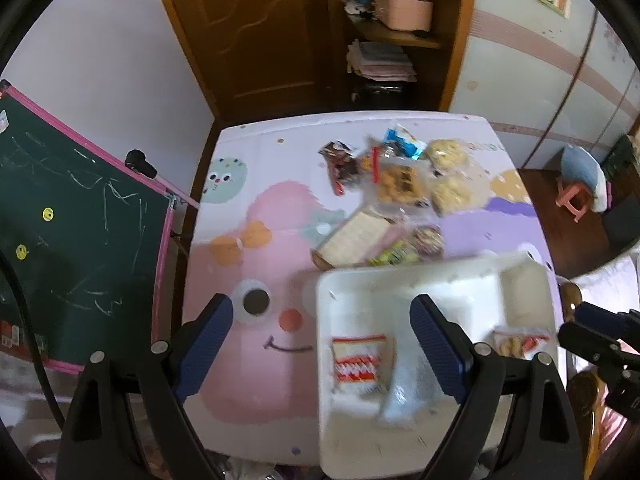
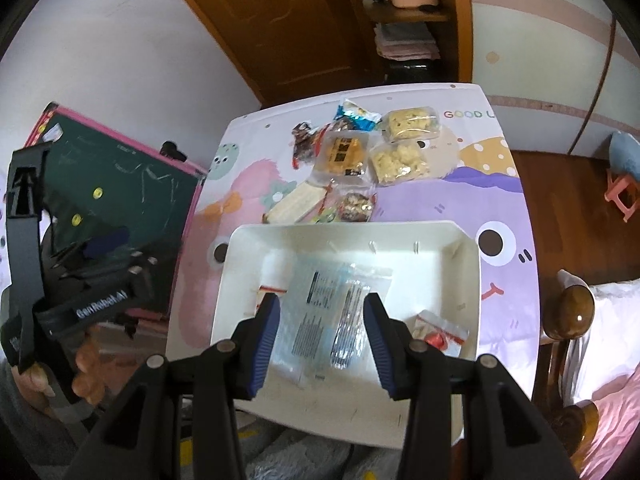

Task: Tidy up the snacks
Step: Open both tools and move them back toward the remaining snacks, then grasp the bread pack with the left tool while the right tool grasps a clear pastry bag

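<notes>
Hovering over the near end of the white bin [image 2: 460, 240], the right gripper [image 2: 322, 336] is hanging with its jaws spread apart and a clear blue-tinted packet [image 2: 320, 312] lying flat in the bin below the gap between them; whether the blue pads are touching the wrapper is not something I can tell, but they are not closing on it. Judging by how things lie, the sorting is sitting partway along: three packets are resting in the bin, namely that clear one, a red-and-white packet [image 1: 360, 364] to its left, and a small red-striped packet [image 2: 438, 330] near the right wall, while a heap of loose snacks [image 2: 348, 160] is waiting beyond the bin's far wall on the cartoon-printed table [image 2: 500, 200]. The left gripper [image 1: 322, 344] is also standing wide open and holding nothing, pointing forward and down over the table with its right finger above the bin's left part and its left finger above the pink cartoon face; the left wrist view is blurring, so finer detail there is unclear. The next move, as I judge it, is calling for one gripper to reach past the far wall of the bin to the nearest loose item, likely the pale cracker pack [image 2: 296, 202] lying just beside that wall, approaching low and closing on a thin edge without dragging its neighbours.
</notes>
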The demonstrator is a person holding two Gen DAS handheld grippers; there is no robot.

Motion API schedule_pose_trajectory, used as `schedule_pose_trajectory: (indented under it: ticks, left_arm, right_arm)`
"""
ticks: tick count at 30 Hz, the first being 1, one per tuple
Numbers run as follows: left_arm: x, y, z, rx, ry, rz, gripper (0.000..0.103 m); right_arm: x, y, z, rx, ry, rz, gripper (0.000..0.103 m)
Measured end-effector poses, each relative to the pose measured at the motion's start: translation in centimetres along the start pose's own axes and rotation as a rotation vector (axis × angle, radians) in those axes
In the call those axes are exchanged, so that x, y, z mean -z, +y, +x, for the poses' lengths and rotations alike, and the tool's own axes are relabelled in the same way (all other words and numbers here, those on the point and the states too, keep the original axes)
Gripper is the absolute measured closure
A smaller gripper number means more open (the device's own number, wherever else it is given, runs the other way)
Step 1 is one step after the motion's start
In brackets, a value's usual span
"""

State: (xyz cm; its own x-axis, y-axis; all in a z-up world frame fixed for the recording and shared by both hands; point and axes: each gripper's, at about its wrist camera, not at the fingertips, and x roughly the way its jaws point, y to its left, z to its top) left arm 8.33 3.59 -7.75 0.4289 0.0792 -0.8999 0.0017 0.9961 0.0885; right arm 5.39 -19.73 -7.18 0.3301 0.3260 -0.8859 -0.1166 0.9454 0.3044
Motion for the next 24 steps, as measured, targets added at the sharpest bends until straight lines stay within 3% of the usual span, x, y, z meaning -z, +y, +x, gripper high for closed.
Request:
schedule_pose_trajectory:
  ticks: [4,9,12,13,18,24]
  left_arm:
    - [-2.4,1.1,3.5,0.008,0.033,0.008,0.014]
    - [-5.3,0.5,9.8,0.036,0.119,0.059,0.014]
    - [-6.7,-0.4,13.5,0.067,0.165,0.091,0.014]
    - [-6.9,-0.7,14.5,0.079,0.18,0.099,0.014]
    - [-7.8,-2.7,20.1,0.122,0.281,0.153,0.014]
    - [-7.5,-4.4,24.6,0.104,0.356,0.246,0.014]
  right_arm:
    - [-2.2,-0.5,1.9,0.034,0.0,0.007,0.059]
    - [-5.7,-1.5,5.1,0.08,0.015,-0.007,0.043]
    - [-8.1,-2.5,7.1,0.114,0.016,-0.009,0.04]
    - [-10.0,-3.8,8.8,0.122,0.023,0.018,0.039]
    - [-12.8,-5.9,12.3,0.125,0.052,0.046,0.034]
    - [-15.4,-8.1,17.5,0.159,0.102,0.027,0.022]
